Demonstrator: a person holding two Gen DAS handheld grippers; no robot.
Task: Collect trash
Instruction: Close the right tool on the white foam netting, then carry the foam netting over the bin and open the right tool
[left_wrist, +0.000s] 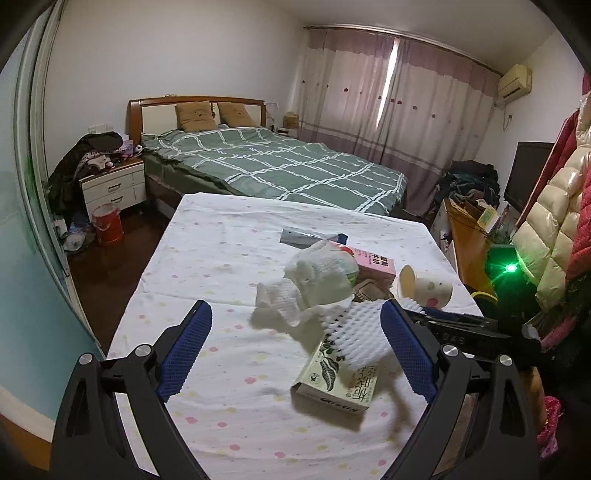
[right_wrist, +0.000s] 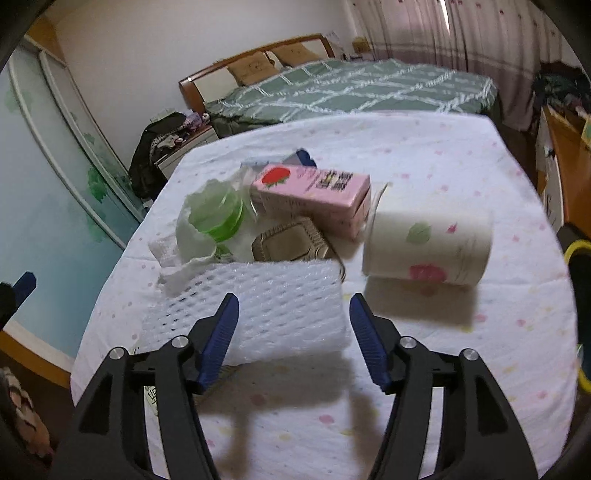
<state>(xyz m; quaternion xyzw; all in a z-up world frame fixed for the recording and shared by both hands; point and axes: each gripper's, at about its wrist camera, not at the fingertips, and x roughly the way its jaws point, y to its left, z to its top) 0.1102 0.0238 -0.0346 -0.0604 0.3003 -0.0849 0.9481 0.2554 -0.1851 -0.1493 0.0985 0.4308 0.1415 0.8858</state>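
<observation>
Standing before a bed (left_wrist: 280, 166), a bench (left_wrist: 221, 258) under dotted white cloth, carrying the trash in one loose pile toward the far right. Lying there: white foam net (right_wrist: 266, 295) nearest, draped partly over a green box (left_wrist: 332, 384); pink carton (right_wrist: 314, 195) behind; paper cup (right_wrist: 428, 247) on its side just right of the carton; crumpled tissue (left_wrist: 288, 302) and a green lid (right_wrist: 221, 218) to the left; a foil tray (right_wrist: 288, 243) between. Hovering wide open, the left gripper (left_wrist: 295, 339), holding nothing. Gaping partly, the right gripper (right_wrist: 293, 328), net lying beyond its fingertips, gripping nothing.
</observation>
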